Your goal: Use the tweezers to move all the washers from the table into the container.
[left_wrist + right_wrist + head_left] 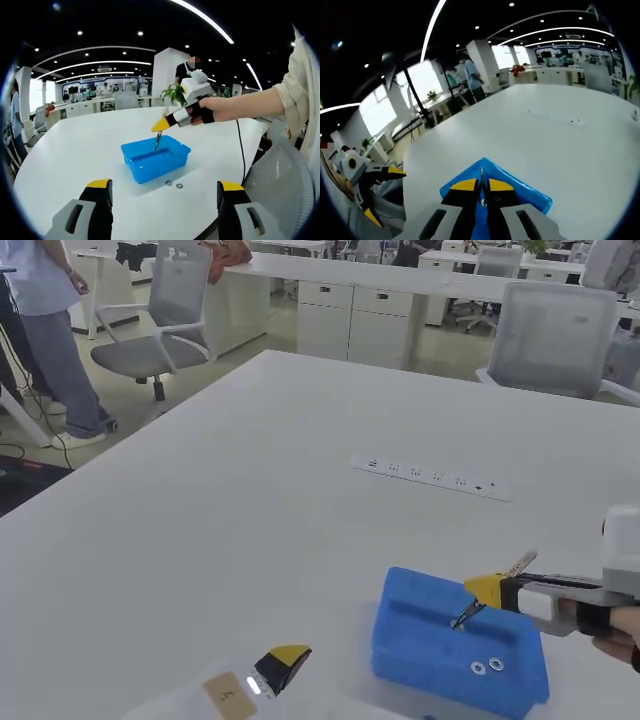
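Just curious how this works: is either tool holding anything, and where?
The right gripper clamps the tweezers around their middle, tips pointing into the blue container. The left gripper is open and holds nothing.

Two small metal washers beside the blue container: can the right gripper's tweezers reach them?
Probably yes: the washers lie uncovered on the table beside the container; the right gripper's tweezers hang over it.

Too small to tell: whether tweezers (466, 615) hold anything. Behind right hand-held gripper (481, 186), container (530, 197) partly hidden.
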### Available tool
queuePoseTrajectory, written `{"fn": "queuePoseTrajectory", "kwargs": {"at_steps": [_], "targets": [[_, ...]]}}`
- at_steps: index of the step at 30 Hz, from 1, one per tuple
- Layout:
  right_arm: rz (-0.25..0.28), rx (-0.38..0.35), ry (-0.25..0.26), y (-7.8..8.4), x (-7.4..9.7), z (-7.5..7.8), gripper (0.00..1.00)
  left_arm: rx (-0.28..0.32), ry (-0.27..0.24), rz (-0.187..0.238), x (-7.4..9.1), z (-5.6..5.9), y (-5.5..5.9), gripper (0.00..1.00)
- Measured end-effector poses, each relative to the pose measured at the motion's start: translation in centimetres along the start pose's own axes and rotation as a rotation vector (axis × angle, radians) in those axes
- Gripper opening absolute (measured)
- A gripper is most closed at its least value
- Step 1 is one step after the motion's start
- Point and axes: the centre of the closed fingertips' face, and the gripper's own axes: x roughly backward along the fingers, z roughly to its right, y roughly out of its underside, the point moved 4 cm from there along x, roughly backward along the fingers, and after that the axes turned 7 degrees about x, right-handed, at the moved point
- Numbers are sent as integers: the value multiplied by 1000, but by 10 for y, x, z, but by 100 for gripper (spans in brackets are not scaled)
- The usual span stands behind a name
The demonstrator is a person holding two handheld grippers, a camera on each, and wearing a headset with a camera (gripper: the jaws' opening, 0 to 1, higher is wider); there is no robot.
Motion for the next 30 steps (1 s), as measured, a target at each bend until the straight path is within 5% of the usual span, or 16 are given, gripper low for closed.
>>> {"fn": "queuePoseTrajectory", "kwargs": {"at_steps": [22,30], "targets": [[-176,101,0,31,-21,2,3,1,2,-4,0,0,1,87],[-157,160,17,27,-16,-2,4,2,4,-5,0,0,1,87]]}}
